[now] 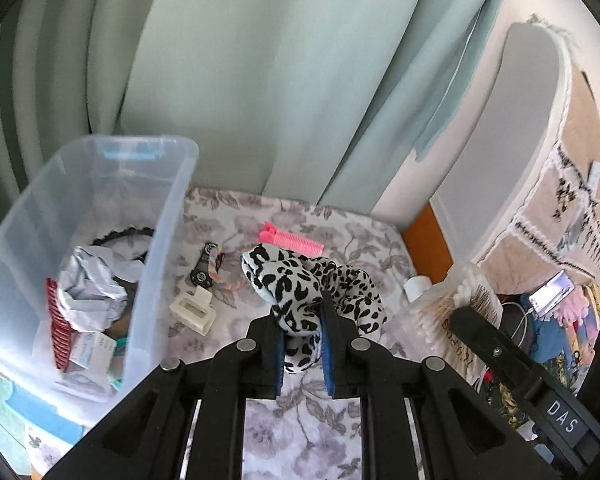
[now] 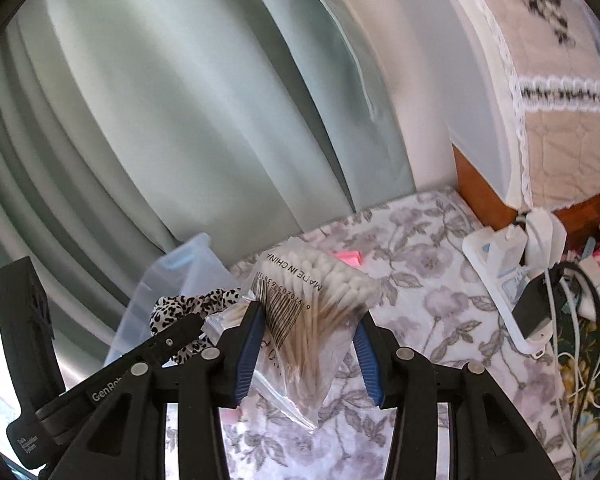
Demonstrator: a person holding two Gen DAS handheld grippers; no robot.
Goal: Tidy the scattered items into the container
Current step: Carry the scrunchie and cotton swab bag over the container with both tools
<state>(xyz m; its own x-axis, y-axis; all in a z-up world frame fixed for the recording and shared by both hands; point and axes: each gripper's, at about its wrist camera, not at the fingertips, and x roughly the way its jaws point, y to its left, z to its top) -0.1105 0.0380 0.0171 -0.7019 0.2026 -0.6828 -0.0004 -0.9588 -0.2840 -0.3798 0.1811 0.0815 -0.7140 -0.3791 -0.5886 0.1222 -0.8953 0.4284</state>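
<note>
Here the left gripper (image 1: 302, 316) is clenched on a leopard-print scrunchie (image 1: 300, 280), a white fabric band with black blotches, pinched between the blue pads and bunched up above the floral tablecloth (image 1: 300, 432); most of the band spills forward and to the right of the fingertips, and a short tail droops between the fingers. The right gripper (image 2: 308, 320) is grasping a clear zip bag of cotton swabs (image 2: 308, 312), wooden sticks with white tips packed tight, a barcode and "MADE IN CHINA" printed on the plastic; the bag sits slantwise between the pads, its lower corner hanging free over the cloth. To the left in the left wrist view stands the clear plastic container (image 1: 168, 240), open at the top, already holding a crumpled white paper (image 1: 90, 284), a red comb (image 1: 56, 328), a black headband (image 1: 124, 234) and a small box (image 1: 94, 346). Still scattered on the cloth just beside the container's right wall are a cream claw clip (image 1: 194, 312), a black clip (image 1: 202, 266), a pastel braided hair tie (image 1: 220, 266) and a pink comb clip (image 1: 292, 238), all lying between the scrunchie and the container. Pale green curtains (image 1: 260, 80) hang behind; on the right a white charger (image 2: 500, 248), cables (image 2: 572, 320) and a quilted cover (image 2: 560, 120) crowd the table's edge
</note>
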